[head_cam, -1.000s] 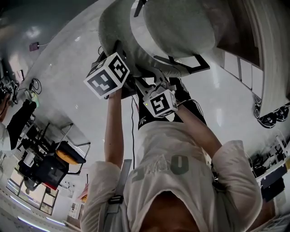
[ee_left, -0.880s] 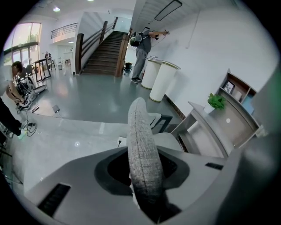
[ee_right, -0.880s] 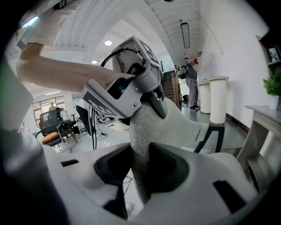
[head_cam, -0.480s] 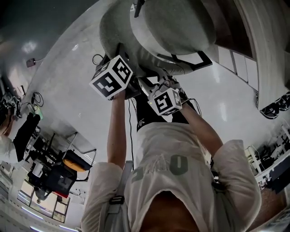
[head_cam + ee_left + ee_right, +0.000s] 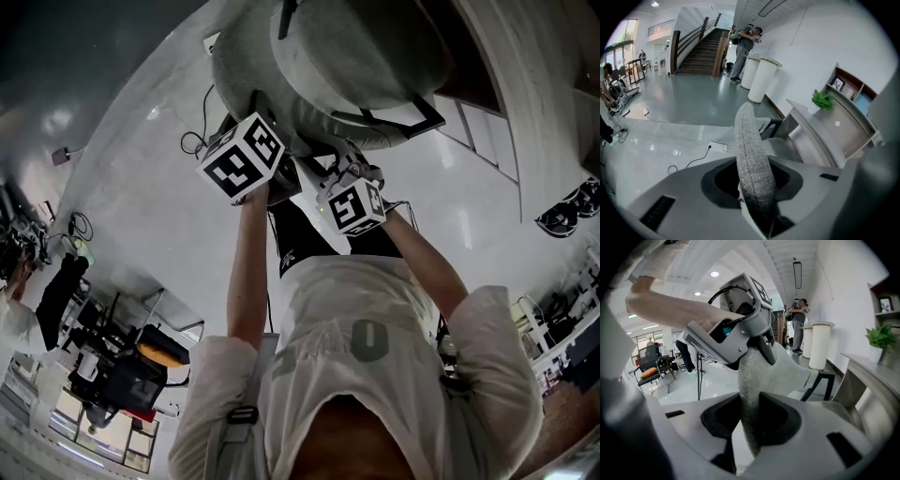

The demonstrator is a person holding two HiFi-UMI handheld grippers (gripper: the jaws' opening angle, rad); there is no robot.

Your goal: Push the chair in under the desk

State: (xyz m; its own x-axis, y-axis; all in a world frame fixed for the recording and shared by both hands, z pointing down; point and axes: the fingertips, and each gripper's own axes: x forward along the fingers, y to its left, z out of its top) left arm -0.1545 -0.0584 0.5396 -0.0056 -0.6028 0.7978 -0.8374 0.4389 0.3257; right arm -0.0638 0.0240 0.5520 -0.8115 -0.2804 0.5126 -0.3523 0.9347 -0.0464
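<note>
Chair [image 5: 366, 56] back between both sets of jaws, left gripper [image 5: 752, 183] opening, right gripper [image 5: 750, 420] closing, beside desk [image 5: 834, 136], seemingly not fully under.

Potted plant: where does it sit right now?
The potted plant stands at the right of the left gripper view, on the desk top, beyond the chair backrest.

Upright grey fabric chair [image 5: 356, 66]; just beside pale curved desk [image 5: 834, 129]

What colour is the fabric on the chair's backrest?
Speckled grey. The chair's backrest has a woven, heathered texture, and it shows best in the left gripper view.
</note>
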